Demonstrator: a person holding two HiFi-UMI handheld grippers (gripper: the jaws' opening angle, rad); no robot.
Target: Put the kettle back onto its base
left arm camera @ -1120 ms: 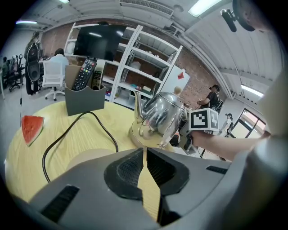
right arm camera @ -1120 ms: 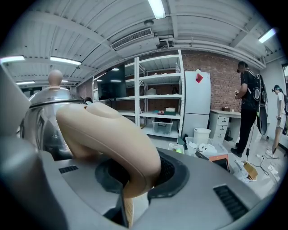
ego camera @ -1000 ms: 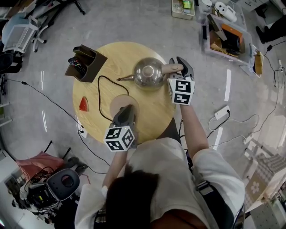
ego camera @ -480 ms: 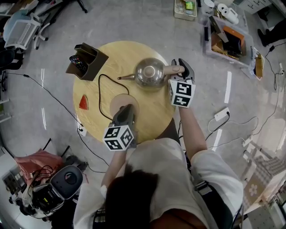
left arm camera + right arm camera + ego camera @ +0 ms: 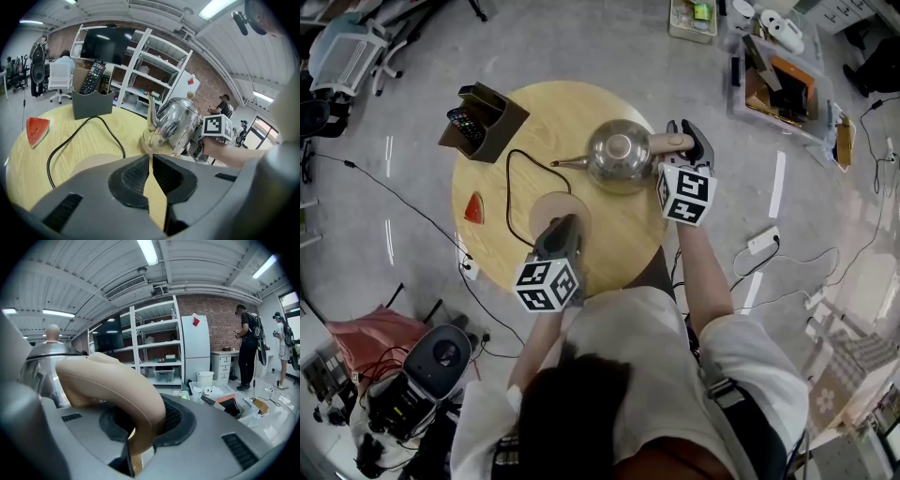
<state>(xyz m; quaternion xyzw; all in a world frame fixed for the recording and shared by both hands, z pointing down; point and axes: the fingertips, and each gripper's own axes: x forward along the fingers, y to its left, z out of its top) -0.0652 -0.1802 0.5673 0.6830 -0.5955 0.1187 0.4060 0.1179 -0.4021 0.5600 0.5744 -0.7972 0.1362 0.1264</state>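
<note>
A shiny steel kettle point(image 5: 617, 159) stands at the far right of the round wooden table point(image 5: 553, 112), spout pointing left. My right gripper point(image 5: 686, 141) is shut on its beige handle point(image 5: 667, 142); in the right gripper view the handle point(image 5: 112, 380) fills the jaws, the kettle body point(image 5: 42, 366) at left. The round tan base point(image 5: 555, 208) lies nearer me, with a black cable point(image 5: 517, 202). My left gripper point(image 5: 564, 227) hovers over the base's near edge, shut and empty. In the left gripper view point(image 5: 151, 161) the kettle point(image 5: 176, 124) is beyond the base point(image 5: 93, 164).
A dark holder with remotes point(image 5: 483, 117) sits at the table's far left, and a red watermelon slice point(image 5: 475, 208) at its left edge. Boxes point(image 5: 778, 80), a power strip point(image 5: 764, 236) and cables lie on the floor to the right. An office chair point(image 5: 342, 56) stands far left.
The kettle, held by the right gripper, has shifted slightly toward me on the table. The left gripper has stayed over the base.
</note>
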